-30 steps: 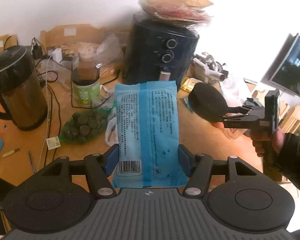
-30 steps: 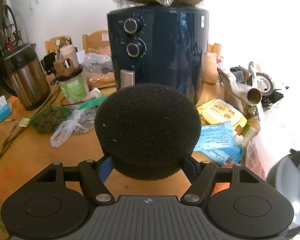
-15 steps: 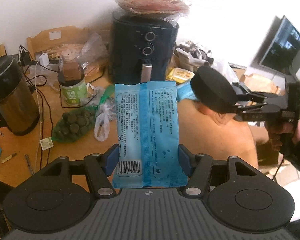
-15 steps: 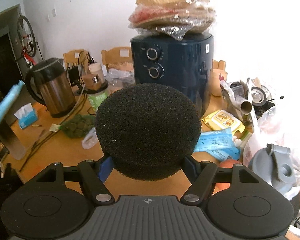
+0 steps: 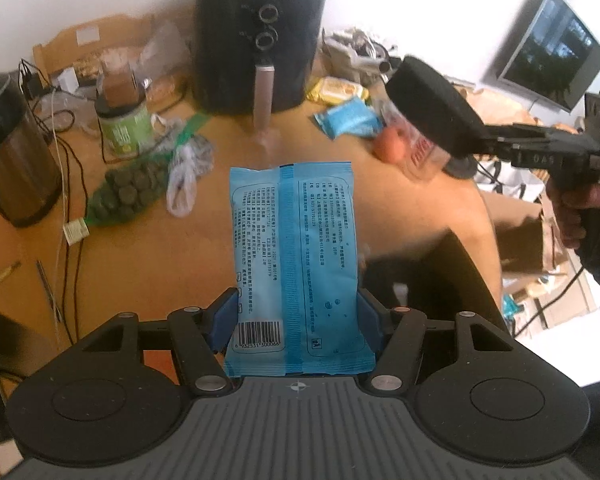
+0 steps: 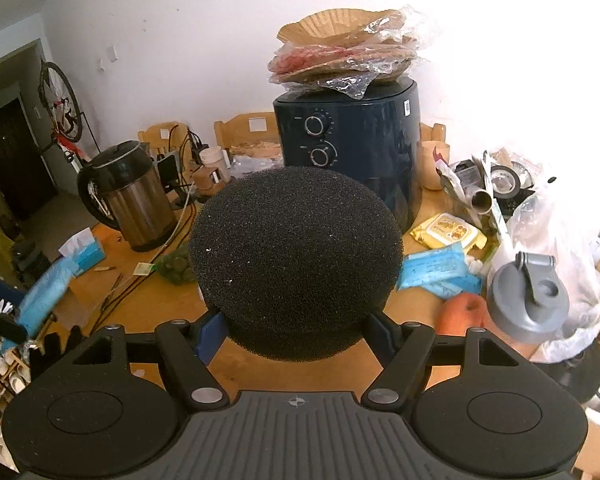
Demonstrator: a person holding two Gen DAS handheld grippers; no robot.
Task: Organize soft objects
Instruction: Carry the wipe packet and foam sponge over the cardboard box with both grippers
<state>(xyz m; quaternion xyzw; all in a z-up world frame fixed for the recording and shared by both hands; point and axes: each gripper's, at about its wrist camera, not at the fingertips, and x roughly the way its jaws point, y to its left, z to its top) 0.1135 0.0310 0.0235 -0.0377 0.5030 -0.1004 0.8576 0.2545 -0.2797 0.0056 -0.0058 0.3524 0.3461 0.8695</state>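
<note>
A light blue wipes packet (image 5: 296,256) stands upright between the blue pads of my left gripper (image 5: 298,312), which is shut on its lower end above the wooden table (image 5: 228,248). My right gripper (image 6: 296,330) is shut on a round black foam sponge (image 6: 296,260) that fills the middle of the right wrist view. In the left wrist view the same sponge (image 5: 432,104) hangs at the upper right, carried by the right gripper in a person's hand (image 5: 580,208). The blurred blue packet (image 6: 44,296) also shows at the left edge of the right wrist view.
A dark air fryer (image 5: 260,36) topped with paper liners (image 6: 340,52) stands at the back. Left are a steel kettle (image 5: 12,152), a green jar (image 5: 124,120), cables and a bag of green discs (image 5: 128,196). Right are another blue packet (image 6: 436,268), a yellow packet (image 6: 448,232), a grey-lidded bottle (image 6: 528,300) and a plastic bag.
Both hands have drawn back from the table with their loads. The right gripper has risen with the sponge, and the air fryer now looks smaller and farther away.
</note>
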